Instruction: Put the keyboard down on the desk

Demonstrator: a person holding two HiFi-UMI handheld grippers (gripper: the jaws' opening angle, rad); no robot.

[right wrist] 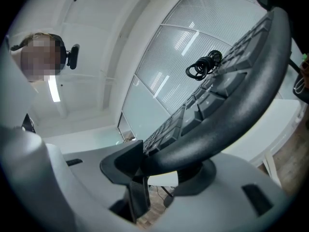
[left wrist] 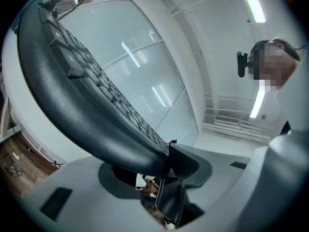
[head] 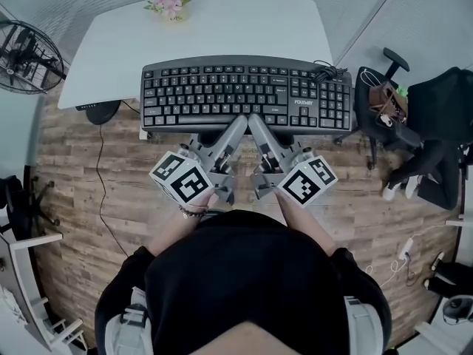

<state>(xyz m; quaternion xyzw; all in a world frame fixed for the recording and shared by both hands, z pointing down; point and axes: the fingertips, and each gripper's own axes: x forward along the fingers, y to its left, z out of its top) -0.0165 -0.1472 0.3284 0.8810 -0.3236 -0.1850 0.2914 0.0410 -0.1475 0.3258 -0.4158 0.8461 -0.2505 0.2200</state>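
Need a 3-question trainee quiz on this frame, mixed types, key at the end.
1. True or false: the left claw and the right claw each clamp the near edge of the keyboard.
2. What sits at the keyboard's far right corner? A) a coiled cable B) a mouse C) a pen
3. Fill in: at the far edge of the desk stands a small bunch of pink ____.

Key: 1 true; 2 A; 3 flowers.
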